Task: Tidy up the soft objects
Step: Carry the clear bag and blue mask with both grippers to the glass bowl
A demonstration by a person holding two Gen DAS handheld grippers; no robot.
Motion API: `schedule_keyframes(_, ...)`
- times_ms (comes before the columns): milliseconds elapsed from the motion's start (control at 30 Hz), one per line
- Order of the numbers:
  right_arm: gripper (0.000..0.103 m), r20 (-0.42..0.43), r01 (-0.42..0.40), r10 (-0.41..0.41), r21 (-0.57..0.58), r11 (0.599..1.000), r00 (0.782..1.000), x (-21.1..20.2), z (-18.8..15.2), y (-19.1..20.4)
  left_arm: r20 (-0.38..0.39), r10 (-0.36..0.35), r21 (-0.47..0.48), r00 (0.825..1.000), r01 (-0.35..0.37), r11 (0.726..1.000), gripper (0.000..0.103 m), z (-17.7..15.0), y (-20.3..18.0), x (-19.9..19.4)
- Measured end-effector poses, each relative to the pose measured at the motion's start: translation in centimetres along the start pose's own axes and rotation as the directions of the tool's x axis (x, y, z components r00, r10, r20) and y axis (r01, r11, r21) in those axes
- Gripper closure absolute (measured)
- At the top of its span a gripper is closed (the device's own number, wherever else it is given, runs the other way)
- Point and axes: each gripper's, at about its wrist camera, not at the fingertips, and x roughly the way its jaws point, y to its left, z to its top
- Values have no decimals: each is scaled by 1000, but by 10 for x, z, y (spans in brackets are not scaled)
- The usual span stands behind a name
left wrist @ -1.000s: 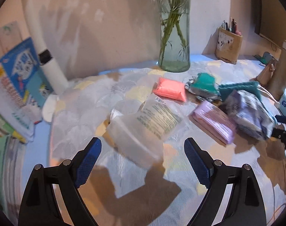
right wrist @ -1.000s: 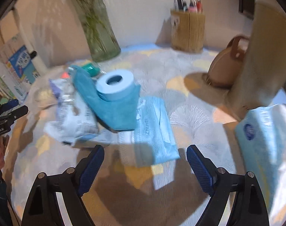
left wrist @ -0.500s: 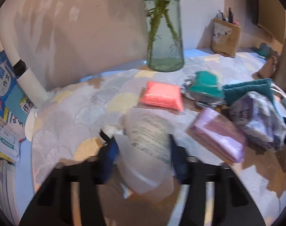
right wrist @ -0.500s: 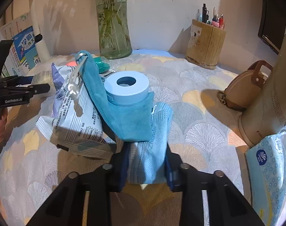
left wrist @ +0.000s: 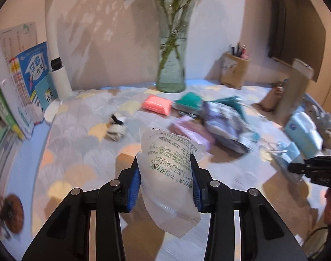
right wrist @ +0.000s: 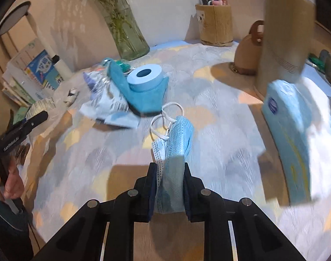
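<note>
My left gripper (left wrist: 165,174) is shut on a clear plastic makeup-sponge pouch (left wrist: 169,174) and holds it above the table. My right gripper (right wrist: 168,174) is shut on a blue face mask (right wrist: 176,143) with white ear loops, lifted off the table. On the patterned cloth lie a pink pack (left wrist: 157,104), a teal pack (left wrist: 190,101), a purple pack (left wrist: 190,130), a crumpled wipes bag (left wrist: 226,126), a blue tape roll (right wrist: 144,79) on a teal cloth (right wrist: 143,97), and a tissue pack (right wrist: 296,134).
A glass vase with stems (left wrist: 170,65) and a pen holder (right wrist: 215,26) stand at the back. Books (left wrist: 19,82) and a white lamp post (left wrist: 56,65) are at the left. A brown pouch (right wrist: 248,52) and tall beige box (right wrist: 283,37) are at the right. A small crumpled item (left wrist: 116,129) lies centre-left.
Both grippers have closed, the left on the sponge pouch and the right on the face mask. Both have lifted their loads and pulled back from the pile.
</note>
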Motion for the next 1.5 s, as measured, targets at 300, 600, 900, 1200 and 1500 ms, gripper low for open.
schedule_keyframes(300, 82, 97, -71, 69, 13, 997, 993, -35, -21, 0, 60, -50, 0, 997, 50, 999, 66, -1, -31, -35)
schedule_keyframes(600, 82, 292, -57, 50, 13, 998, 955, -104, -1, -10, 148, -118, 123, 982, 100, 987, 66, 55, -106, -53)
schedule_keyframes(900, 82, 457, 30, -108, 176, 984, 883, -182, 6, -92, 172, -277, 279, 945, 222, 934, 66, 115, -238, -47)
schedule_keyframes(1200, 82, 462, 82, -317, 459, 885, 828, -232, -4, -208, 90, -422, 407, 902, 353, 842, 66, 135, -368, -20)
schedule_keyframes(1500, 82, 365, 109, -411, 623, 774, 835, -231, -25, -280, -46, -515, 451, 856, 478, 753, 66, 131, -471, 28)
